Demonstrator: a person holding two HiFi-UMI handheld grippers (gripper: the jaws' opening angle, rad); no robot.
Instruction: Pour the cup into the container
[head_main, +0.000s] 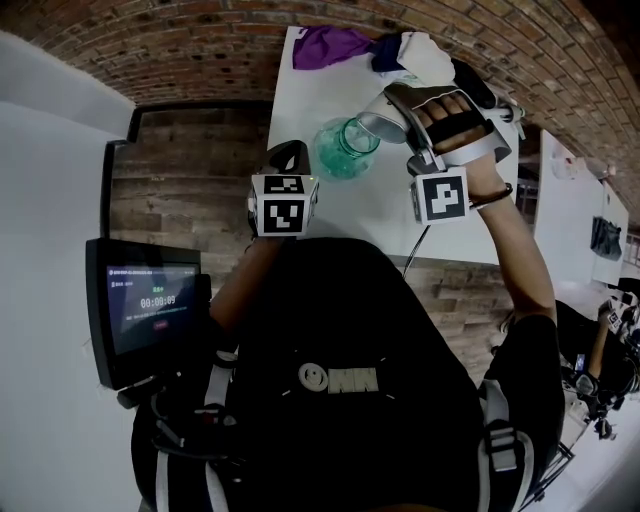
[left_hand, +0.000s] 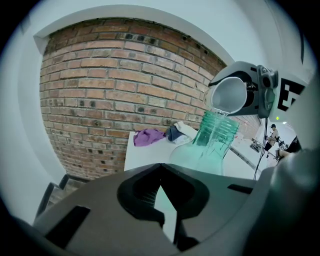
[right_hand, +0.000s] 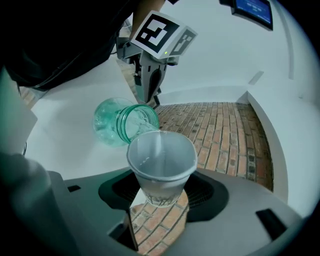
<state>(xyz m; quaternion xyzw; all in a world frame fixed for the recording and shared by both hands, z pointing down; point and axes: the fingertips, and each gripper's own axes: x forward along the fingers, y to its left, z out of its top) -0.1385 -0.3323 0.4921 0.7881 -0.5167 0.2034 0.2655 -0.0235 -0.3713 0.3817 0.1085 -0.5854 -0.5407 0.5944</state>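
Head view: right gripper (head_main: 395, 120) clamps tipped cup (head_main: 372, 128), rim at mouth of green jar (head_main: 340, 152), upper centre on white table (head_main: 400, 225). Left gripper (head_main: 287, 155) just left of jar.

Left gripper view: jaws drawn together at tips, empty. Jar upright, ahead to upper right, base hidden behind gripper body.

Right gripper view: cup's long axis points at jar mouth, rim just beside it. Contents and stream hard to make out.

The left gripper (left_hand: 161, 165) sits low, its jaw tips together on nothing. Past it a green glass jar (left_hand: 216, 137) stands on the white table (left_hand: 145, 156). The right gripper (left_hand: 250, 92) holds a cup (left_hand: 229, 95) tipped over the jar's mouth, with a purple cloth (left_hand: 148, 136) further back
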